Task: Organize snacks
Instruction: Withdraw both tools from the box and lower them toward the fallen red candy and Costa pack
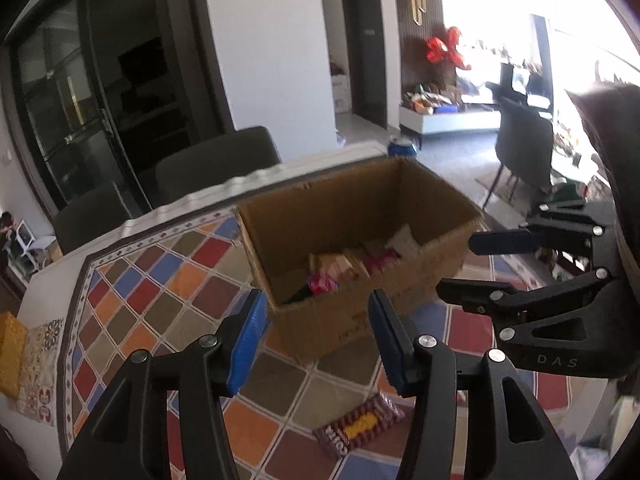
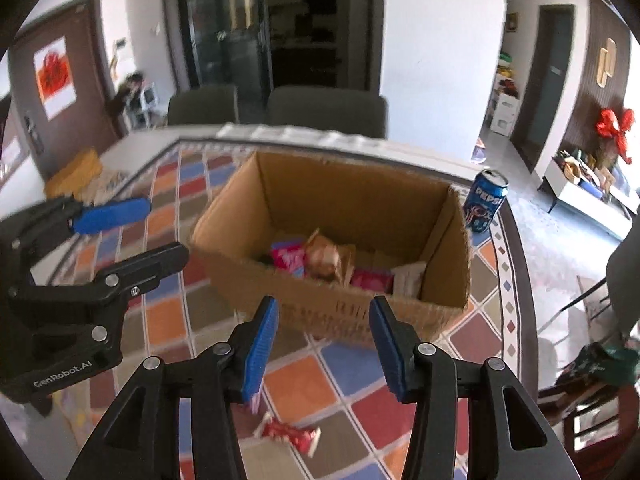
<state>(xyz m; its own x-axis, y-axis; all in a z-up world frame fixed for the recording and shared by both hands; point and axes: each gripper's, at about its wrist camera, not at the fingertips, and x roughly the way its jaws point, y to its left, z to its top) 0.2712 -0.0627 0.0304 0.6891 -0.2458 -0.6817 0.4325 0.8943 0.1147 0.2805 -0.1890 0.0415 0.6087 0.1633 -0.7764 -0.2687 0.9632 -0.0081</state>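
An open cardboard box (image 1: 440, 256) (image 2: 352, 312) stands on the patterned tablecloth and holds several snack packets (image 1: 344, 268) (image 2: 320, 260). My left gripper (image 1: 316, 340) is open and empty, just in front of the box. A dark red and yellow snack packet (image 1: 360, 426) lies on the cloth below it. My right gripper (image 2: 322, 344) is open and empty, also in front of the box. A red and white snack packet (image 2: 286, 434) lies on the cloth beneath it. Each gripper shows in the other's view, the right one (image 1: 472, 264) and the left one (image 2: 160, 228).
A blue Pepsi can (image 2: 485, 201) (image 1: 402, 147) stands behind the box near the table's far right edge. A yellow box (image 1: 10, 354) (image 2: 76, 172) lies at the table's left. Dark chairs (image 2: 324, 110) stand behind the table. A chair (image 2: 592, 400) is at the right.
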